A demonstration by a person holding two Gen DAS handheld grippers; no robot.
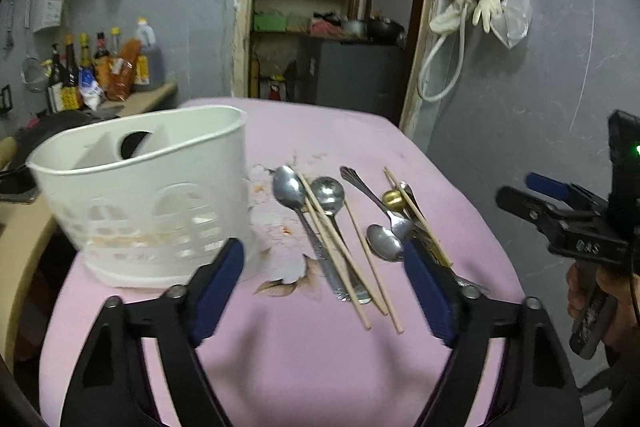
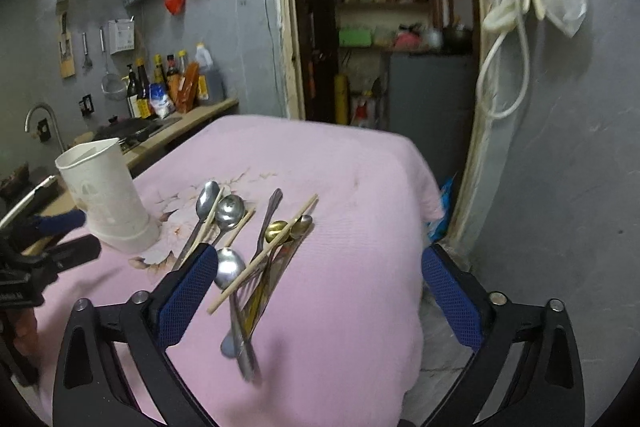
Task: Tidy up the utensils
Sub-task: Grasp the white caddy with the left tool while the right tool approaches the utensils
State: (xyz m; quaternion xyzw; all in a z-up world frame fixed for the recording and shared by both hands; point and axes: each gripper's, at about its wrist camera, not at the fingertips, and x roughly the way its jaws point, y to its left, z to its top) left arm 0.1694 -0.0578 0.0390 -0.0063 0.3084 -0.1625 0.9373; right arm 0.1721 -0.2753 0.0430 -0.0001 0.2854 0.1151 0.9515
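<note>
Spoons and chopsticks heaped on pink cloth just ahead of left gripper and right gripper, both released, empty; white caddy left.

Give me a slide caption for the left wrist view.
Open left gripper above pink cloth, white caddy beside scattered spoons and chopsticks.
</note>
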